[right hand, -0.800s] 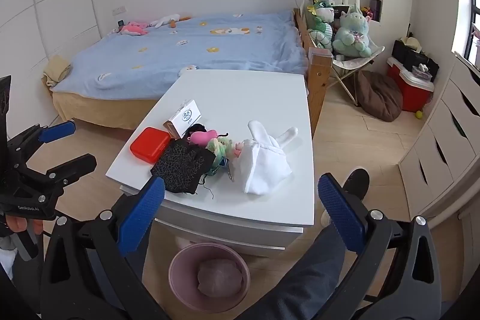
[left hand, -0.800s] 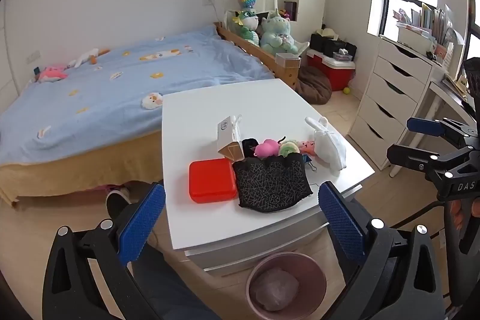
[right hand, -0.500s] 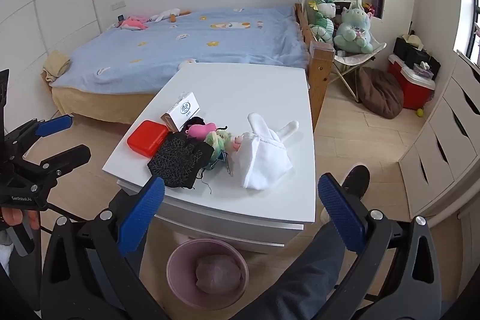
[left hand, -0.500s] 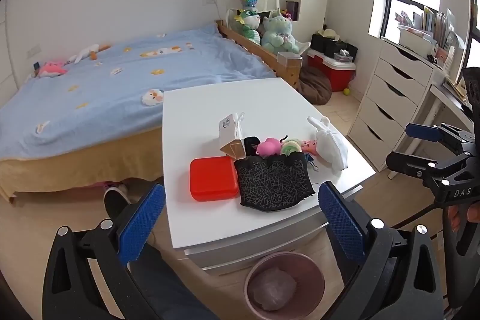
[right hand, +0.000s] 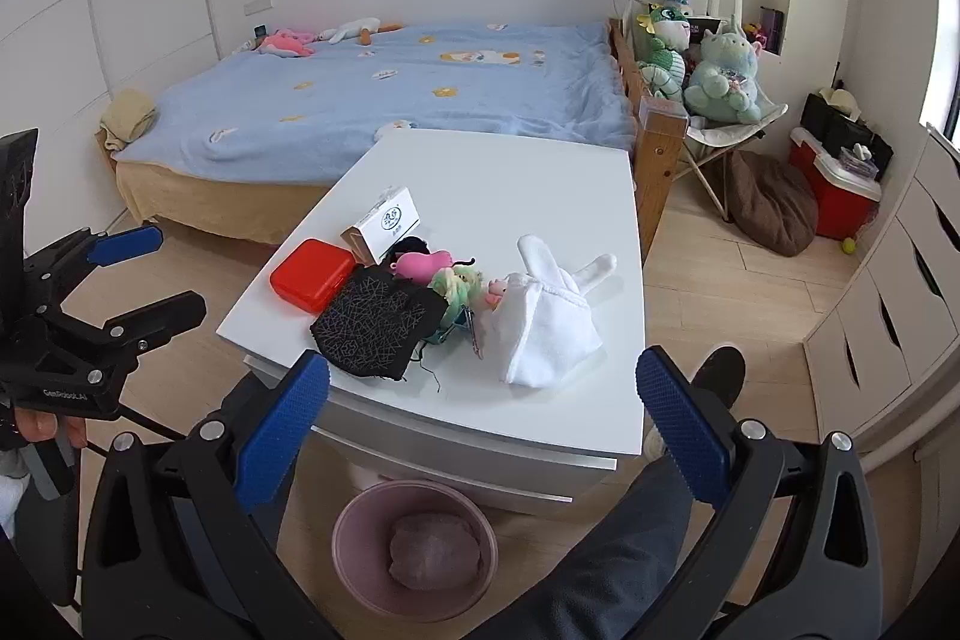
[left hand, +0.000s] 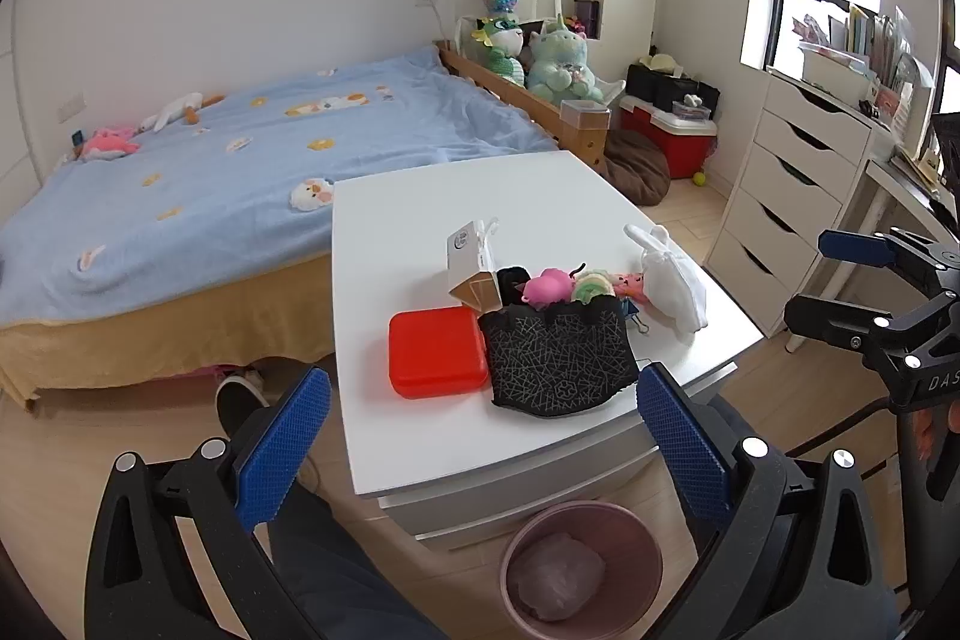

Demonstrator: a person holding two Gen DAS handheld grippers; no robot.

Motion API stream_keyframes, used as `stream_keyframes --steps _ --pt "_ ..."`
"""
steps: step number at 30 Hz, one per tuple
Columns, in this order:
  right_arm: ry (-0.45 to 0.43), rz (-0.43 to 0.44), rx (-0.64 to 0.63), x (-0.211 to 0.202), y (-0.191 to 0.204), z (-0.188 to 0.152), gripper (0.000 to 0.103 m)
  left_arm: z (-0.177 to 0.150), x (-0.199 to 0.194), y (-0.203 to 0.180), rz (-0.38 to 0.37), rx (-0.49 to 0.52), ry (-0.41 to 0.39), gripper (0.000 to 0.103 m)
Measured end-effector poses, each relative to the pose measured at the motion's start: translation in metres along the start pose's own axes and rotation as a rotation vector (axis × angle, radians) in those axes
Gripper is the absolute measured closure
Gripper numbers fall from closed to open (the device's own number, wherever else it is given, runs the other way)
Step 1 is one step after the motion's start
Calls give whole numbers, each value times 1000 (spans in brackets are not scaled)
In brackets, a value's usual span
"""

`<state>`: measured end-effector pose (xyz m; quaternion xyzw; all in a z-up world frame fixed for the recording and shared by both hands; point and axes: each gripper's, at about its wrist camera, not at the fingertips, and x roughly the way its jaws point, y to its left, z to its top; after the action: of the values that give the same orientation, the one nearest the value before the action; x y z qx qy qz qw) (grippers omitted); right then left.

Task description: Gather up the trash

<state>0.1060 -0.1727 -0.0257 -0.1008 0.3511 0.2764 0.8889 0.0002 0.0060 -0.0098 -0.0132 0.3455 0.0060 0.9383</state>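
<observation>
Bedroom, bed with blue blanket (left hand: 252, 172) fills the back left. White low table (left hand: 456, 196) stands against its foot, drawer unit (left hand: 792, 196) on the right wall. Both grippers hang in front of the table, angled down at it, nothing between the jaws of either. Left gripper (left hand: 480, 436) jaws spread wide, blue pads empty; right gripper (right hand: 480, 424) same, wide and empty. Each also shows from the side in the other's view.

Pink trash bin (left hand: 528, 532) on the floor right under the table's near edge, a pale crumpled wad (left hand: 558, 577) already in it.

Clutter sits in one bunch on the near half of the table. White cloth bag (right hand: 546, 322) at the right end, black patterned fabric piece (left hand: 558, 364) in front centre, red flat case (left hand: 435, 352) at the left touching it. Behind those a small white carton (left hand: 465, 256) tipped on its side, then a row of small toys: pink one (left hand: 546, 286), green-yellow fuzzy one (left hand: 591, 283), tiny pink figure (left hand: 627, 283)

A person's dark trouser leg (right hand: 624, 556) and shoe (right hand: 720, 376) show below the right gripper
</observation>
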Motion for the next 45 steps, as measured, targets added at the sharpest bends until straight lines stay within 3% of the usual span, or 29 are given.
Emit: stream_keyframes --steps 6,18,45 --pt "-1 1 12 -1 -3 0 3 0 0 -3 -89 11 17 5" --pt "0 18 27 -1 -5 1 3 -2 0 -4 -44 25 -5 5" --pt "10 -7 25 0 -8 -1 3 0 0 4 -47 -23 7 5"
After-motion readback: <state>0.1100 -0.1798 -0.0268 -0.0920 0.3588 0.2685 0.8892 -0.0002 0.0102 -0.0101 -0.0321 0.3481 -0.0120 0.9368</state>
